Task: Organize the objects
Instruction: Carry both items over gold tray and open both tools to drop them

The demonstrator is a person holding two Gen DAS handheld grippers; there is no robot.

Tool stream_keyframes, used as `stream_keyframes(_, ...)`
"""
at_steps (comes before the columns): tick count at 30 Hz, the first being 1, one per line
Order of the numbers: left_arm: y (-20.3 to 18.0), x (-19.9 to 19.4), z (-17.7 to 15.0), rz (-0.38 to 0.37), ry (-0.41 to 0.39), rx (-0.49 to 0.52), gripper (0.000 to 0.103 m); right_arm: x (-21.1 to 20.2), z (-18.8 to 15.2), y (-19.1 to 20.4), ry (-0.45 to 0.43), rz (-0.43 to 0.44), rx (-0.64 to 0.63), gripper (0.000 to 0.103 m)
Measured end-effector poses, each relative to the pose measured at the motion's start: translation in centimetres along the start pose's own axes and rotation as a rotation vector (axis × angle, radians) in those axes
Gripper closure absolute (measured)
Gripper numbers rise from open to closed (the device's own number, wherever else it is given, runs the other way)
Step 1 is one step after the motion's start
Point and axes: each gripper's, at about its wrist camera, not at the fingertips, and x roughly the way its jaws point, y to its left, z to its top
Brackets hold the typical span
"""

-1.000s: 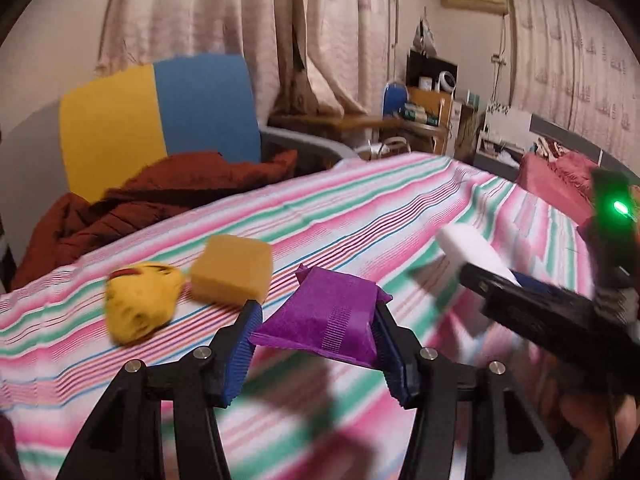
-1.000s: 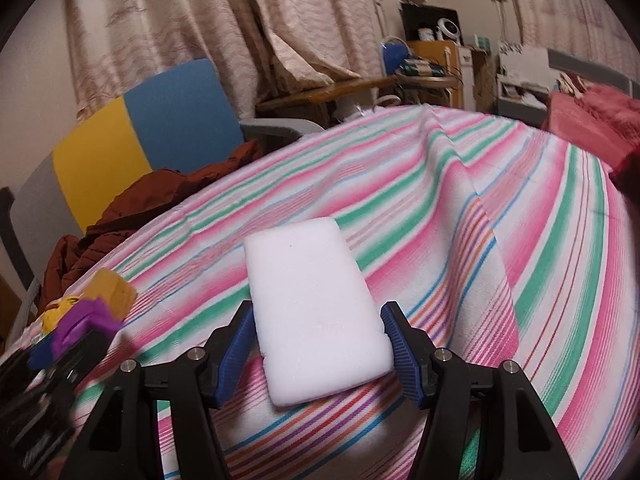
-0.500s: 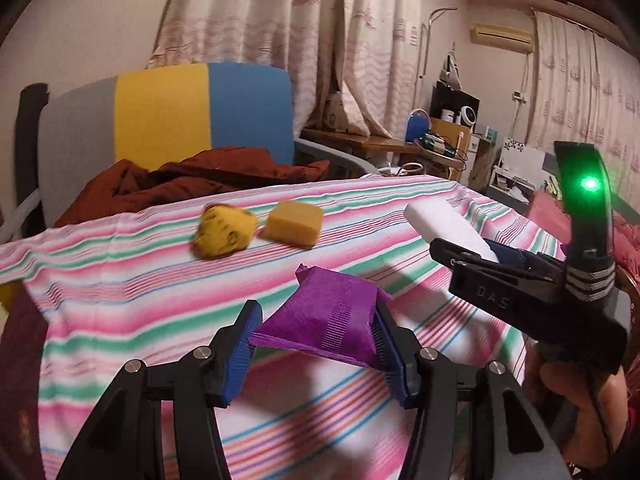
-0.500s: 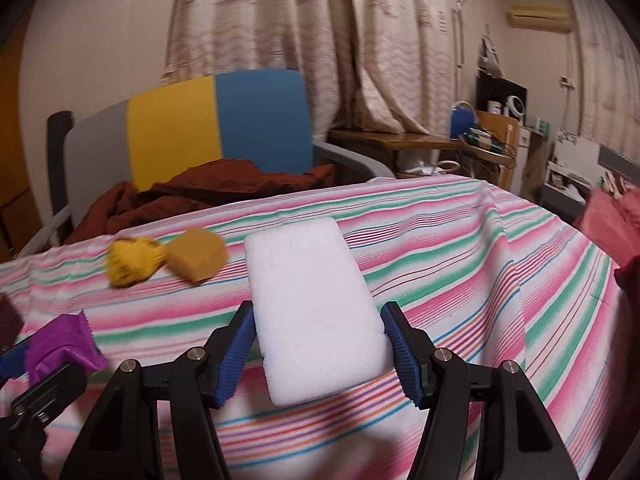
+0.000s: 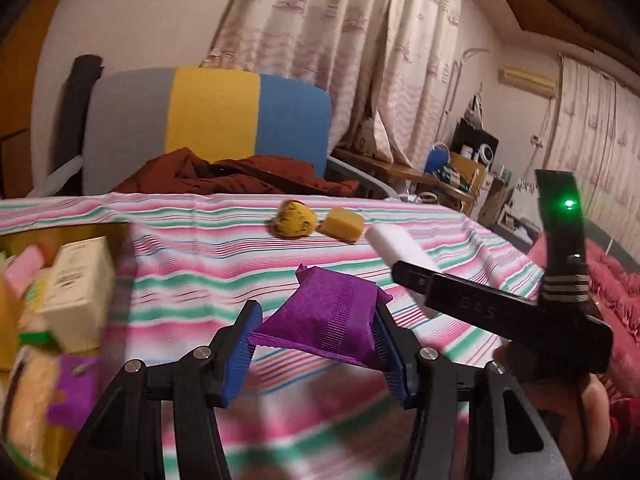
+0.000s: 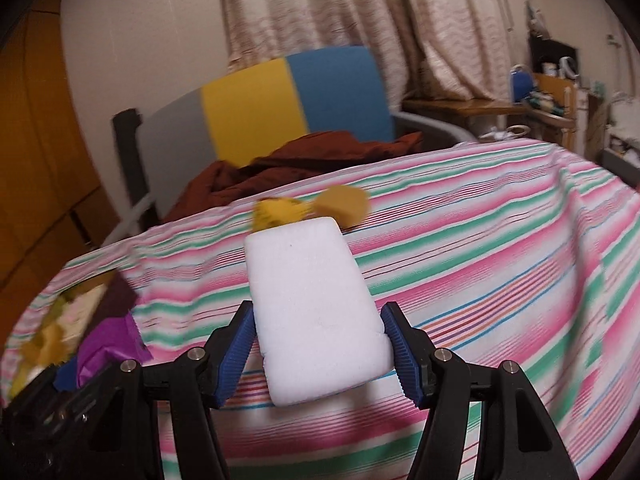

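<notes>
My left gripper point(image 5: 316, 344) is shut on a purple sponge point(image 5: 326, 322) and holds it above the striped tablecloth point(image 5: 200, 248). My right gripper point(image 6: 320, 344) is shut on a white foam block point(image 6: 314, 312), also held above the cloth; it shows in the left wrist view point(image 5: 394, 246) to the right of the purple sponge. A yellow lumpy sponge point(image 5: 294, 219) and an orange-yellow sponge block point(image 5: 343, 224) lie side by side on the cloth at the far side. They also show behind the white block in the right wrist view, the yellow sponge point(image 6: 276, 211) and the orange sponge point(image 6: 346, 204).
At the left edge a container point(image 5: 36, 236) holds a cream box point(image 5: 76, 284), a pink piece and other sponges. A grey, yellow and blue chair point(image 5: 208, 120) with a dark red garment point(image 5: 240, 176) stands behind the table. Cluttered shelves point(image 5: 468, 172) stand at the right.
Both grippers have swung left with their sponges still held. The container with the cream box has come into the left wrist view, and the two yellow sponges now lie farther off.
</notes>
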Motion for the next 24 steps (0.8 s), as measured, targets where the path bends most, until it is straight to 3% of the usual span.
stream_keyframes(11,9.3,-8.5,-0.8,0.172,-0.057,-0.149,0.047,-1.7,-2.6,11.9,0.094,0.278,-0.109,0.039)
stream_keyframes(19,16.3,-9.0,0.8,0.279,-0.047,-0.222,0.047,-3.0,-4.8,19.4,0.164,0.449,-0.184,0.038)
stream_keyframes(24,19.2,-8.0,2.2,0.299,-0.030,-0.242,0.047,-2.7,-6.1,21.7,0.213,0.474,-0.218,0.038)
